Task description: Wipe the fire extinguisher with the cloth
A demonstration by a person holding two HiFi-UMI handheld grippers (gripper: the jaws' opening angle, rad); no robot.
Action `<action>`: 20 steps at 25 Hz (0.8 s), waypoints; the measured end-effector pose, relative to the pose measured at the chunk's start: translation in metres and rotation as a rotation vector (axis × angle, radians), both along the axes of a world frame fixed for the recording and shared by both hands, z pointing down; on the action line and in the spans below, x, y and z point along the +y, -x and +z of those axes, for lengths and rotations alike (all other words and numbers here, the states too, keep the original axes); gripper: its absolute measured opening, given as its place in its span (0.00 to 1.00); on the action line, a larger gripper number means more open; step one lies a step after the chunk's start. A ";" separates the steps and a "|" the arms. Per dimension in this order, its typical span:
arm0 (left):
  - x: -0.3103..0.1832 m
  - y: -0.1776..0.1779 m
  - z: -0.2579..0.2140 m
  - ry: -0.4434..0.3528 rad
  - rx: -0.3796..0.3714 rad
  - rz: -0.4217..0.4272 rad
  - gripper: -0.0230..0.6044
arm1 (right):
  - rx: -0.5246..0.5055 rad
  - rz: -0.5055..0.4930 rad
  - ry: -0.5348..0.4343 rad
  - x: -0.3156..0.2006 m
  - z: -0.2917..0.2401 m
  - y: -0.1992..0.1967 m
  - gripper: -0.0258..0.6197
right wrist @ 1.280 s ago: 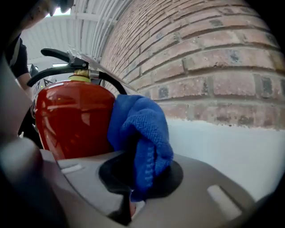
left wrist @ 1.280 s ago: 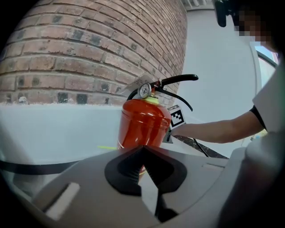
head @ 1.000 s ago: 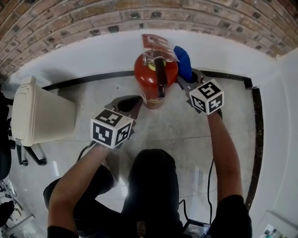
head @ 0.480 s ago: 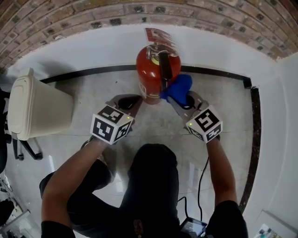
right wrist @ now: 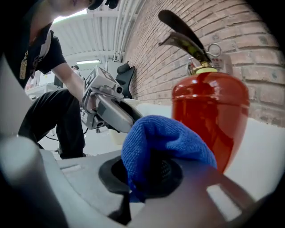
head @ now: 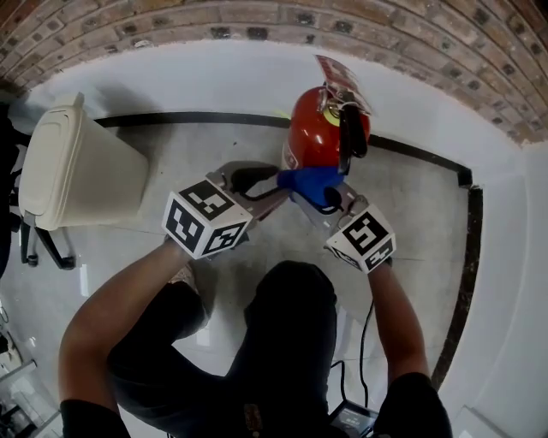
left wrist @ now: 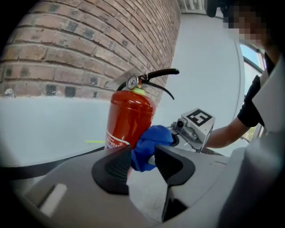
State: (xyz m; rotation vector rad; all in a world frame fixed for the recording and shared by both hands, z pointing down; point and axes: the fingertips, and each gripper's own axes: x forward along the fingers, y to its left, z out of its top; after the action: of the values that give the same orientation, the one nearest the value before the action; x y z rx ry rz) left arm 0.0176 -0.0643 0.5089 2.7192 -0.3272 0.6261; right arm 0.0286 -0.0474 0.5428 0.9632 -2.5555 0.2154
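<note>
A red fire extinguisher (head: 318, 135) stands on the floor against the white wall base, with a black lever and a tag on top. My right gripper (head: 324, 195) is shut on a bunched blue cloth (head: 308, 181), held just in front of the extinguisher's lower body. In the right gripper view the cloth (right wrist: 165, 143) bulges up out of the jaws beside the extinguisher (right wrist: 213, 111). My left gripper (head: 261, 190) points at the cloth from the left and its jaws are opening. The cloth's free end (left wrist: 149, 144) lies between those parted jaws, with the extinguisher (left wrist: 129, 116) behind.
A beige lidded bin (head: 73, 175) stands to the left on the floor. A brick wall (head: 257, 17) rises above the white base, and a black strip (head: 171, 120) runs along the floor edge. A cable (head: 364, 342) trails by the person's right arm.
The right gripper carried the cloth from the extinguisher's right side down round its front, toward the left gripper. The left gripper's jaws went from closed to parted around the cloth's end.
</note>
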 end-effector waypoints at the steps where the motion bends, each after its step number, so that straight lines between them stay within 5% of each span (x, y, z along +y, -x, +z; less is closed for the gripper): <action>1: 0.001 -0.001 -0.003 0.007 0.017 0.010 0.34 | -0.002 -0.012 -0.003 -0.001 0.001 0.006 0.08; 4: 0.004 -0.002 -0.006 0.025 0.043 0.040 0.46 | -0.004 -0.063 -0.018 -0.002 0.003 0.025 0.08; 8: 0.001 -0.005 0.000 0.044 0.036 0.072 0.48 | -0.021 -0.111 -0.040 -0.007 -0.002 0.045 0.08; 12: -0.005 -0.004 0.003 0.015 0.009 0.101 0.33 | -0.017 -0.098 -0.011 -0.012 0.001 0.053 0.09; 15: -0.013 -0.005 -0.003 -0.038 0.017 0.115 0.22 | -0.051 -0.100 0.041 -0.005 0.001 0.056 0.29; 20: -0.033 -0.004 -0.003 -0.056 0.086 0.046 0.21 | -0.042 -0.030 0.044 0.002 0.000 0.041 0.31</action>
State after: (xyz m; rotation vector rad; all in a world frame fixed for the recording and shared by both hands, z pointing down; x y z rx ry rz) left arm 0.0212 -0.0974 0.5054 2.8047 -0.2656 0.5182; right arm -0.0120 -0.0459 0.5430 0.9123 -2.5898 0.2847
